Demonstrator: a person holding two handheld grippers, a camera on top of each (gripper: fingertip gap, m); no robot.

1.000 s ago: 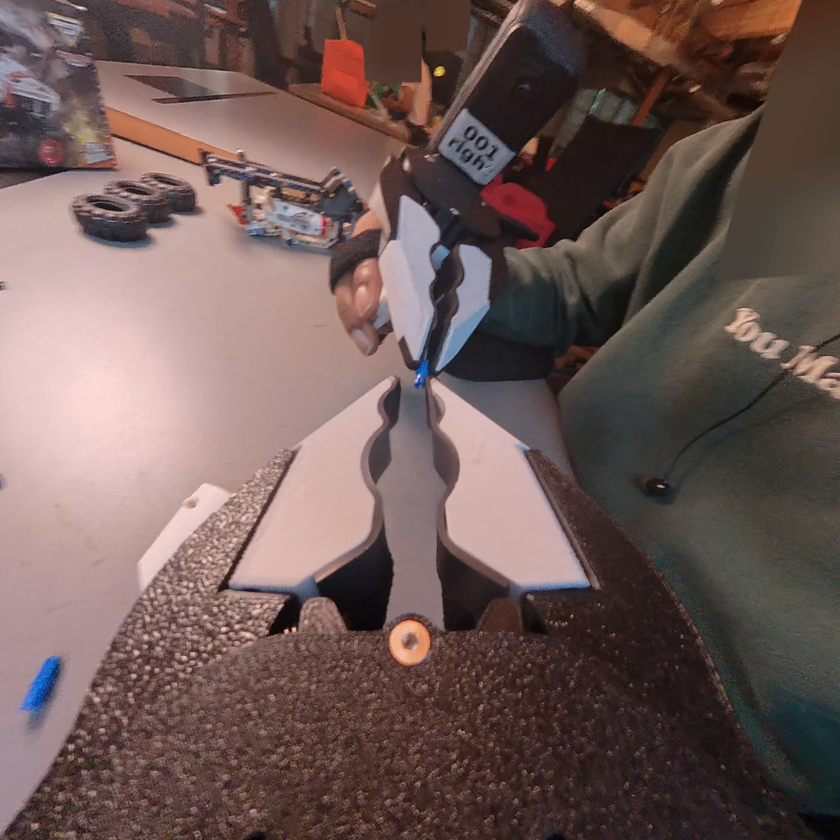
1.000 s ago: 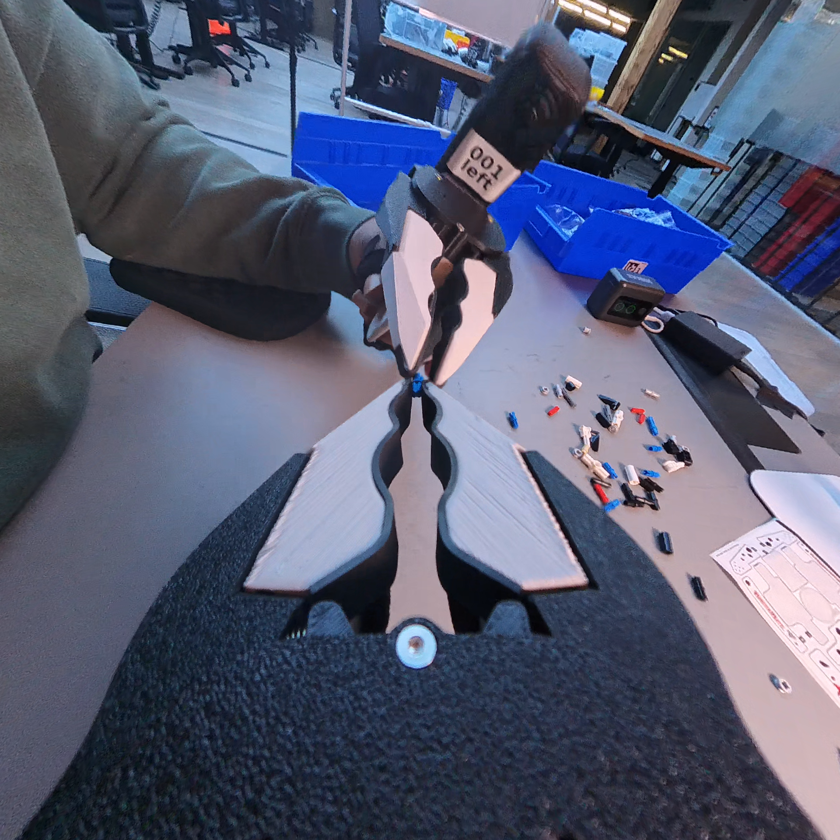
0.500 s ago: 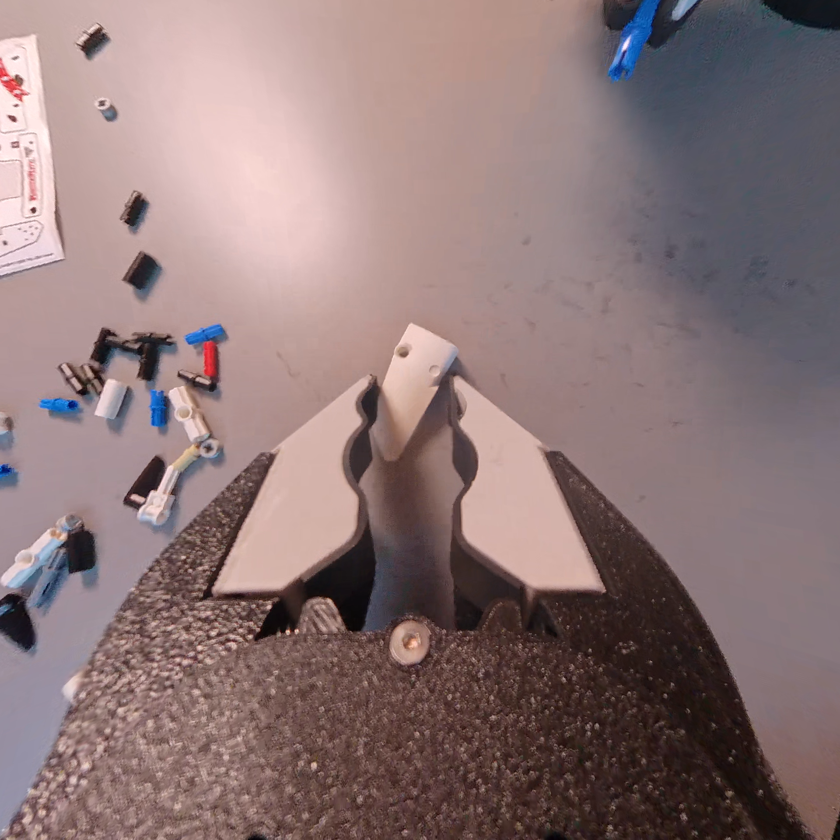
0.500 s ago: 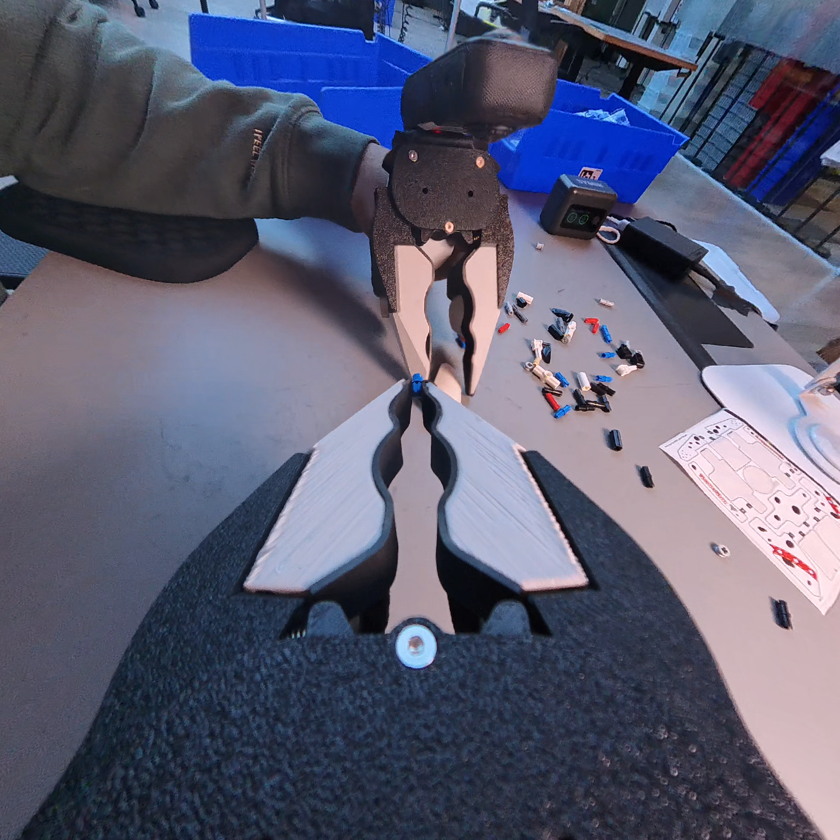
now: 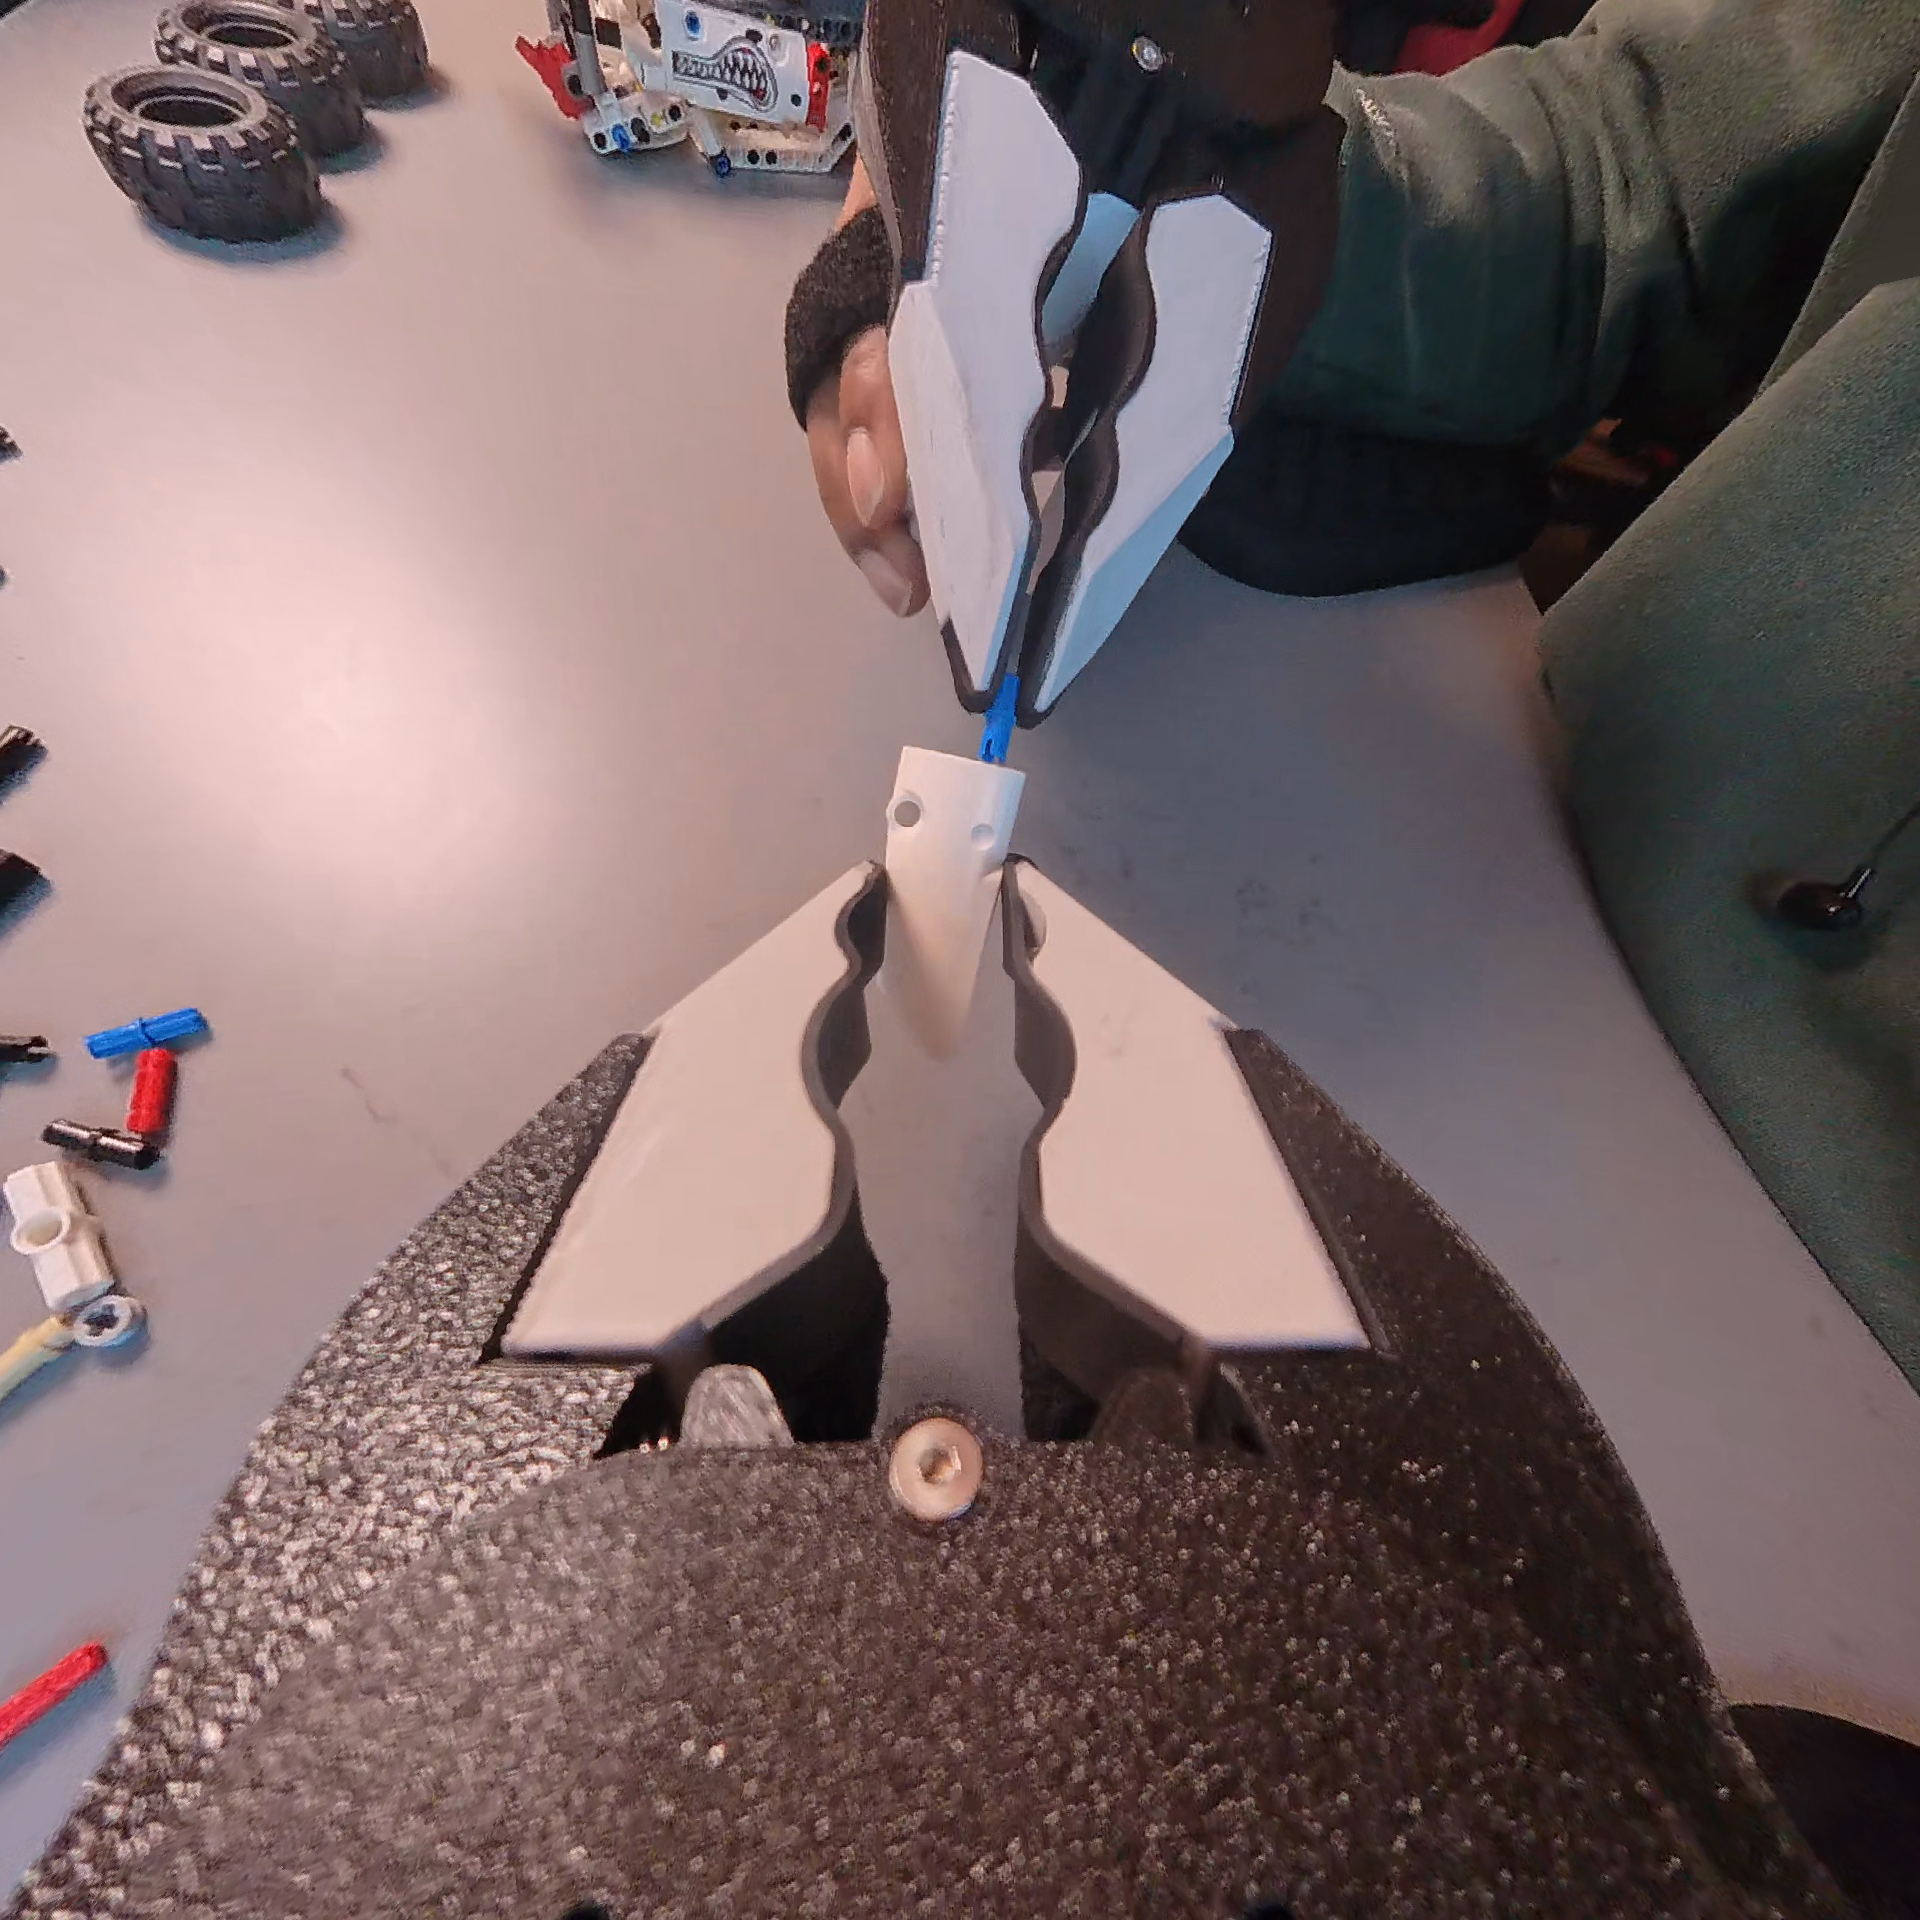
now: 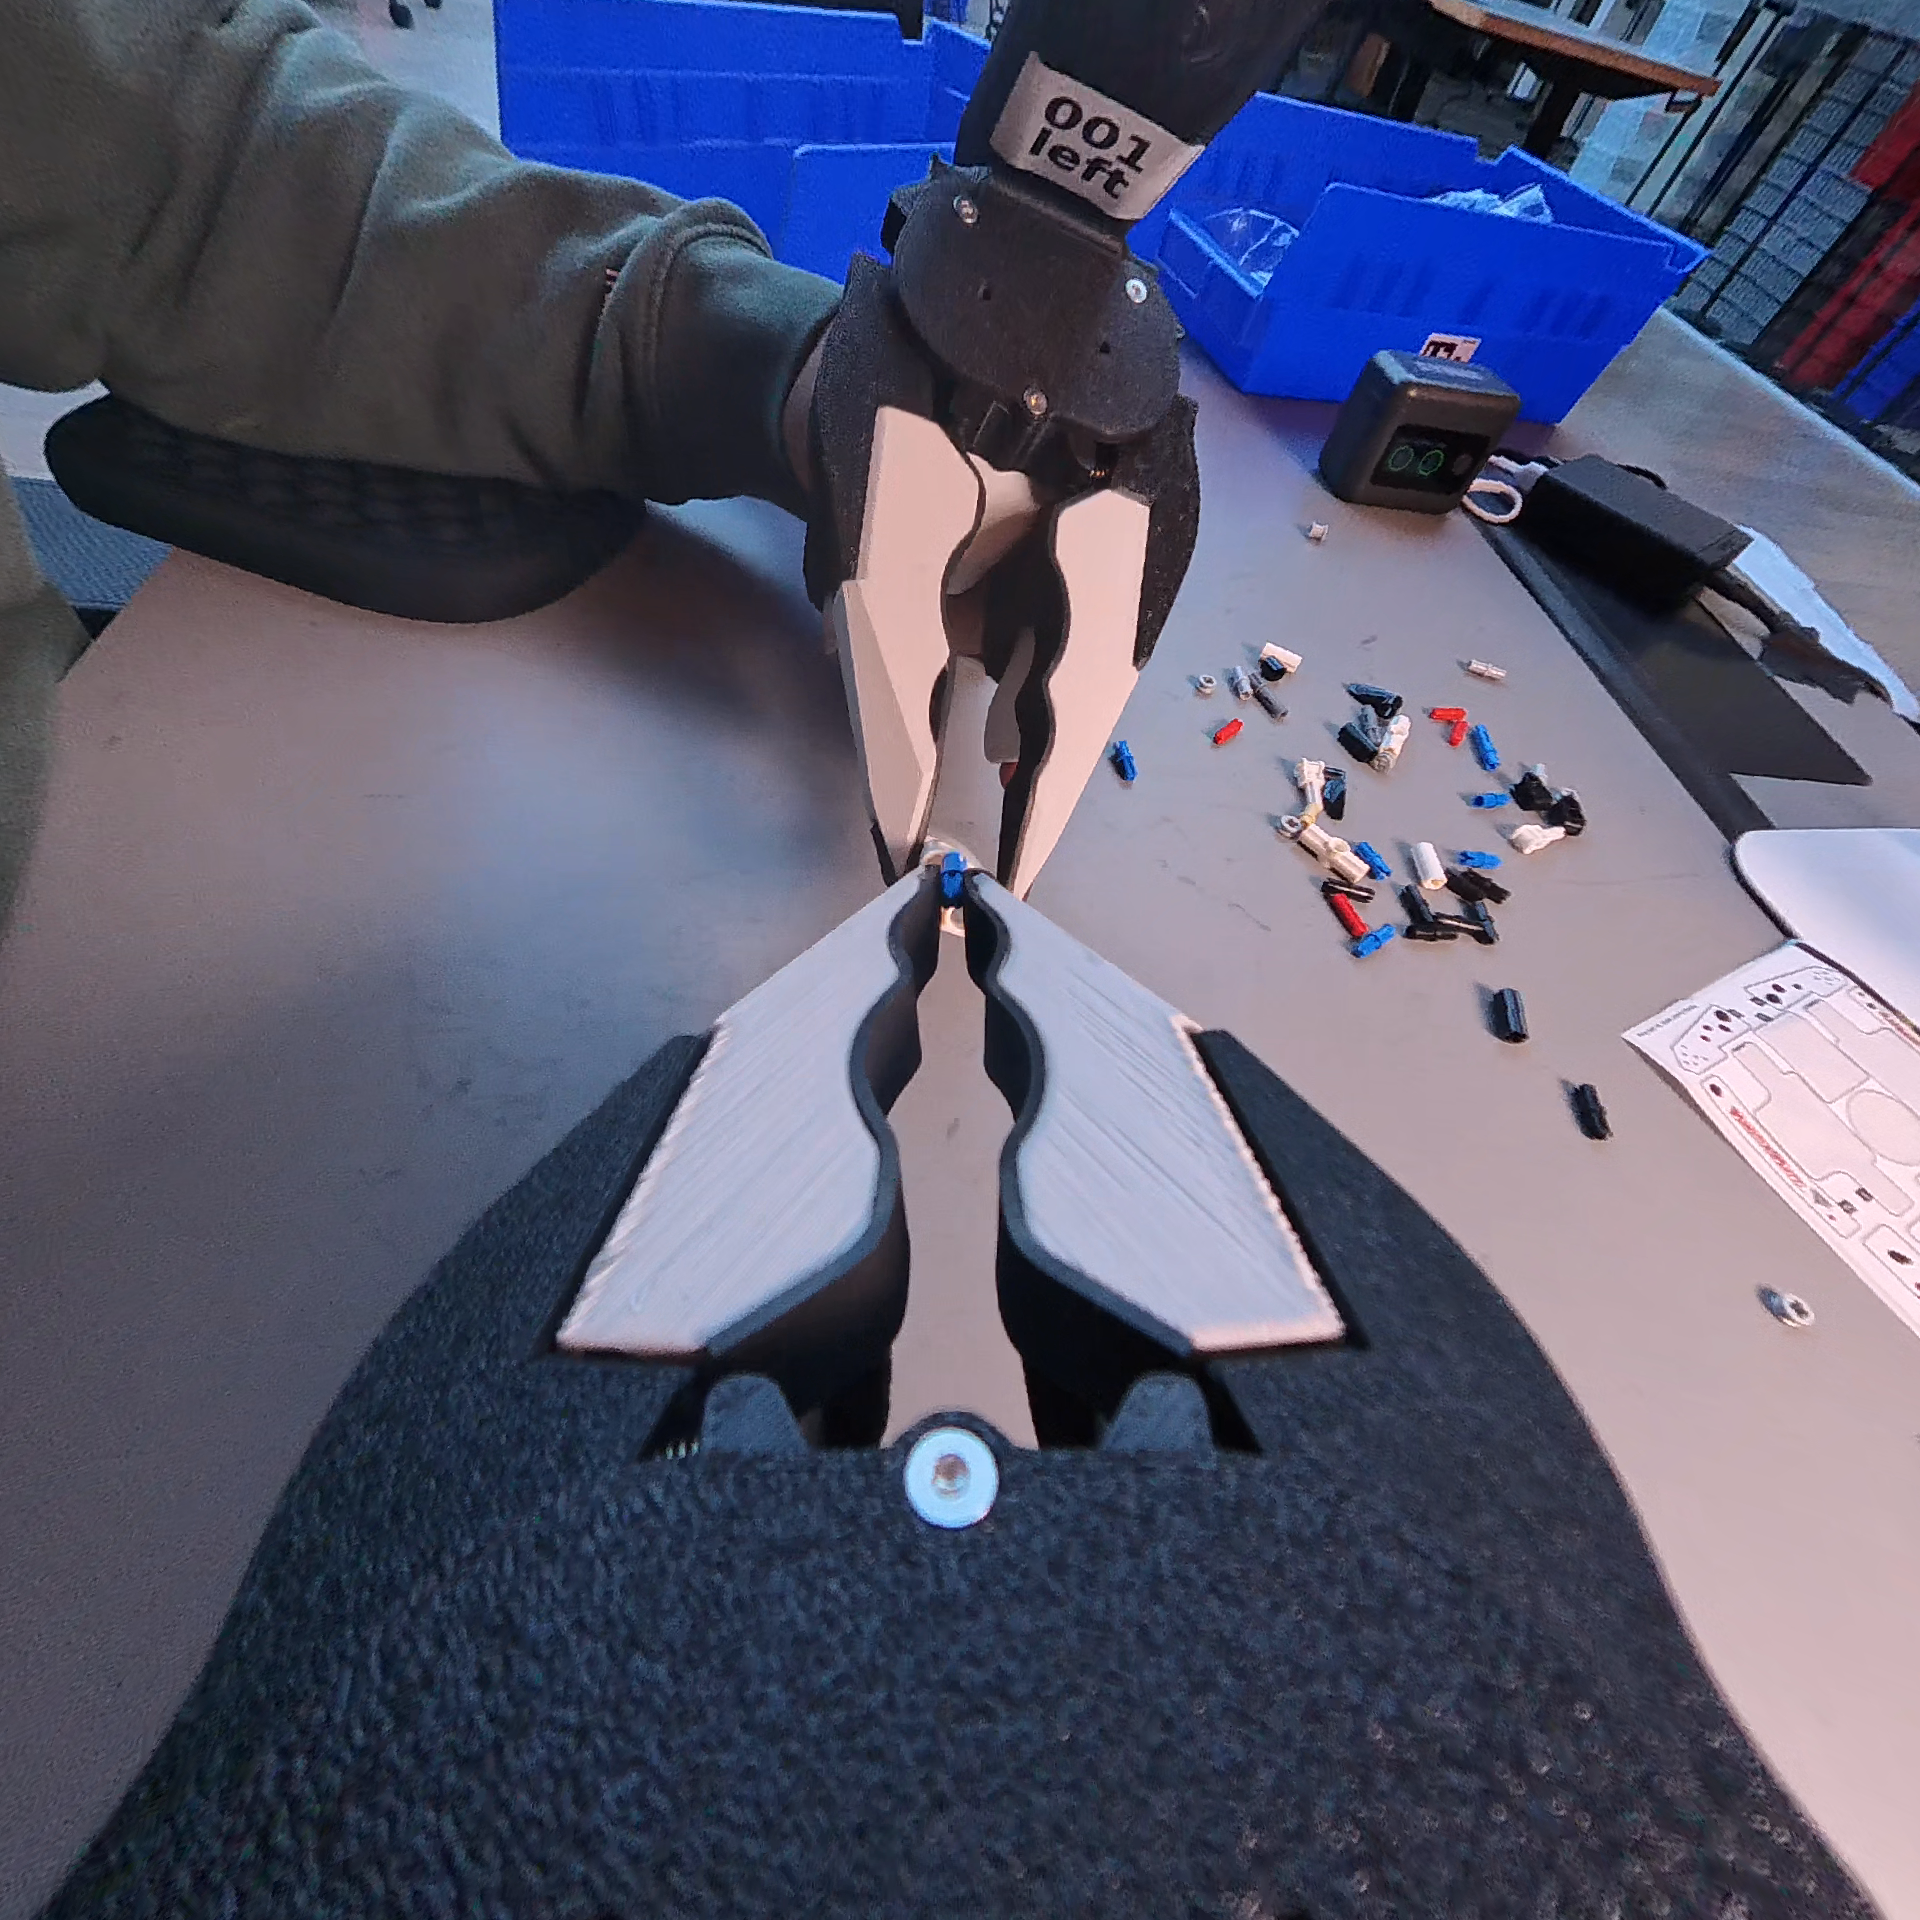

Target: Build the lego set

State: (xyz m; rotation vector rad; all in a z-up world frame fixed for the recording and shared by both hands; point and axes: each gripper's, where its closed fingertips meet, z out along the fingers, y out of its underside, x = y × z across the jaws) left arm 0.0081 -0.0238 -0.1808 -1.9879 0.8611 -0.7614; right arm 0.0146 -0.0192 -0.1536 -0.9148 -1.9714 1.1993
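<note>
The left gripper [image 5: 940, 883] is closed partway on a pale grey pointed piece [image 5: 948, 831], gripping it at its middle. The piece's long axis runs along the gripper's fingers: its narrow tip points back toward the gripper body and its blunt end, with two small holes, sticks out past the fingertips, held above the grey table [image 5: 436, 582].

The right gripper [image 6: 948, 883] is pinched nearly shut on a small blue pin [image 5: 997, 717]. In the left wrist view the pin's long axis lines up with that gripper's fingers, and its free end points down at the blunt end of the grey piece, touching it or just short of it; I cannot tell which. The two grippers meet tip to tip, almost in one line.

Loose small parts [image 6: 1392, 821] in black, blue, red and white lie scattered on the table to the right in the right wrist view, with a printed sheet [image 6: 1808, 1101] near the edge beyond them. Blue bins [image 6: 1434, 270] stand at the far edge, and a small black device [image 6: 1418, 431] sits beside them. In the left wrist view three black tyres [image 5: 208, 145] and a partly built model [image 5: 717, 83] stand well apart from the grippers, and the table between them is bare. The person's green sleeve [image 5: 1538, 229] fills the right side.
</note>
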